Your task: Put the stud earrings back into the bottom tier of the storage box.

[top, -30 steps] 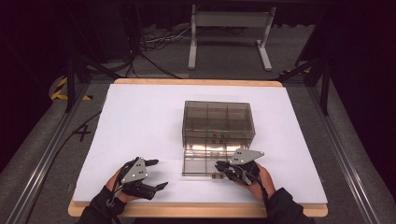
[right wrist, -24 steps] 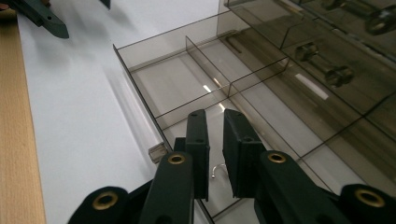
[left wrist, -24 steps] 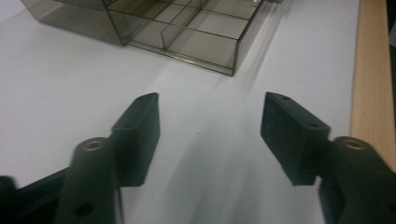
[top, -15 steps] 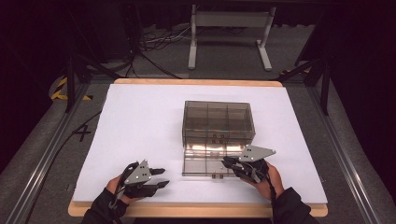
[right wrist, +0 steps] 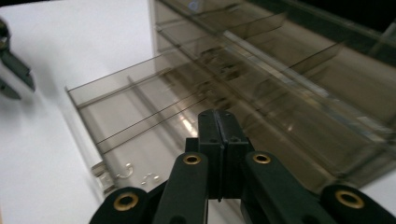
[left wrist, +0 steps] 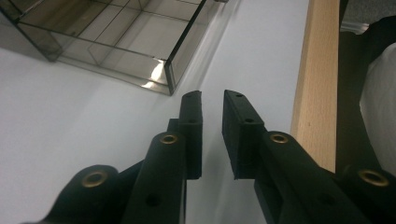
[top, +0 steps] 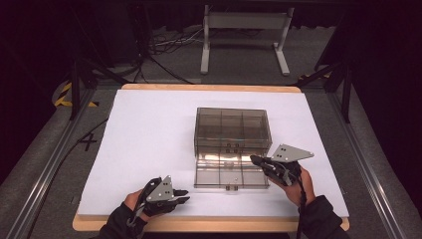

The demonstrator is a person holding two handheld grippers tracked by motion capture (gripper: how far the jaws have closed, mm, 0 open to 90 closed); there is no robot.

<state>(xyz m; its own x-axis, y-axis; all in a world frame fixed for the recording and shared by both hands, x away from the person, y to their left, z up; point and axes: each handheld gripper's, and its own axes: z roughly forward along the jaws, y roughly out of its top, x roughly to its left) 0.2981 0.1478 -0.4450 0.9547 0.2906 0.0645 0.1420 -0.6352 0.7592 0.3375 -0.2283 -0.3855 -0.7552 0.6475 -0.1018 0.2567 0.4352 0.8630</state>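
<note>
A smoky clear plastic box (top: pixel 232 130) with dividers sits at the middle of the white worktop (top: pixel 149 129), its lid (top: pixel 230 171) folded flat toward the person. The right tool (top: pixel 257 161) hovers at the lid's right edge, jaws pressed together and gripping nothing. The left tool (top: pixel 182 196) rests left of the lid, near its front corner, jaws slightly spread and empty.
</note>
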